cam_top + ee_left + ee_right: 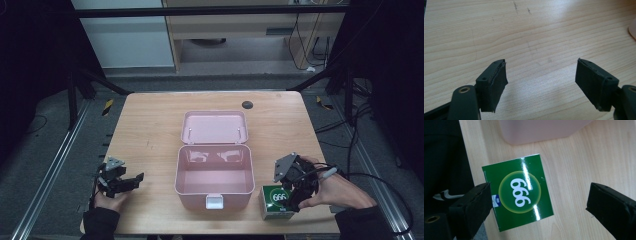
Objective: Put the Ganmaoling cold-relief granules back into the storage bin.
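My right gripper (539,202) hangs with jaws spread wide and nothing clenched, the green box (517,192) lying directly beneath and between them, nearer one jaw, far closer to it than my idle, open left gripper (120,181).

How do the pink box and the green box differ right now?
The pink box is the larger one, with its lid swung back and its inside bare; the green box is small, closed and printed with 999. The pink box sits mid-table with nothing at it; the green box sits near the table's front edge under the right gripper, whose open jaws straddle it. Both rest flat on the table.
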Motion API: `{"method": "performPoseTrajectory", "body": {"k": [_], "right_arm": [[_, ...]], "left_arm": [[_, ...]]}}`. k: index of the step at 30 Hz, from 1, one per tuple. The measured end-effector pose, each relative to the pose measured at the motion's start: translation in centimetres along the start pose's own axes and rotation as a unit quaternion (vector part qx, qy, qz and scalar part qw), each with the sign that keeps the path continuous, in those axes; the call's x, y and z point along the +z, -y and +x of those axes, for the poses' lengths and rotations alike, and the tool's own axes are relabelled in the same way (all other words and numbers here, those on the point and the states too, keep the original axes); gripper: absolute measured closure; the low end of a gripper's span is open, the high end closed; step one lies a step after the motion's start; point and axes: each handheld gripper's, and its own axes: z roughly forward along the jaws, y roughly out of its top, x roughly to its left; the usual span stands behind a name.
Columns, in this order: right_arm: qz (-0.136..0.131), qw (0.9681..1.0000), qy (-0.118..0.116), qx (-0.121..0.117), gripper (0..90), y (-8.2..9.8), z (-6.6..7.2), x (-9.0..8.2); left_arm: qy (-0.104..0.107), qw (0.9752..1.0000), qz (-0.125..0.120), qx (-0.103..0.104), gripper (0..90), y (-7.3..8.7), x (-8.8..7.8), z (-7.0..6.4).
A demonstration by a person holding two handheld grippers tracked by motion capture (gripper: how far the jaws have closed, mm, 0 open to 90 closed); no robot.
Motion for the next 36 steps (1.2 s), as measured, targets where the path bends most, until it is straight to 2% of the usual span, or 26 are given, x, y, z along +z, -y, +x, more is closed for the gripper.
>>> {"method": "performPoseTrajectory", "body": {"k": [2,7,16,27,36], "right_arm": [[0.003,1.0000,-0.004,-0.001,6.3,-0.1,0.1,0.2],[0.028,0.9994,-0.018,-0.012,5.1,-0.2,0.3,1.2],[0.049,0.9983,-0.025,-0.021,3.8,-0.3,0.4,1.9],[0.062,0.9973,-0.026,-0.032,3.3,0.0,0.8,3.2],[0.065,0.9964,-0.038,-0.039,2.9,0.0,0.9,4.3]], "left_arm": [[0.000,1.0000,0.000,0.000,24.1,0.0,0.0,0.0],[0.000,1.0000,0.000,0.002,24.1,0.0,0.0,0.0],[-0.001,1.0000,0.001,0.003,24.1,0.0,0.0,-0.1],[-0.001,1.0000,0.003,0.004,24.0,0.0,0.1,-0.1],[-0.002,1.0000,0.005,0.005,23.9,0.0,0.2,-0.1]]}}
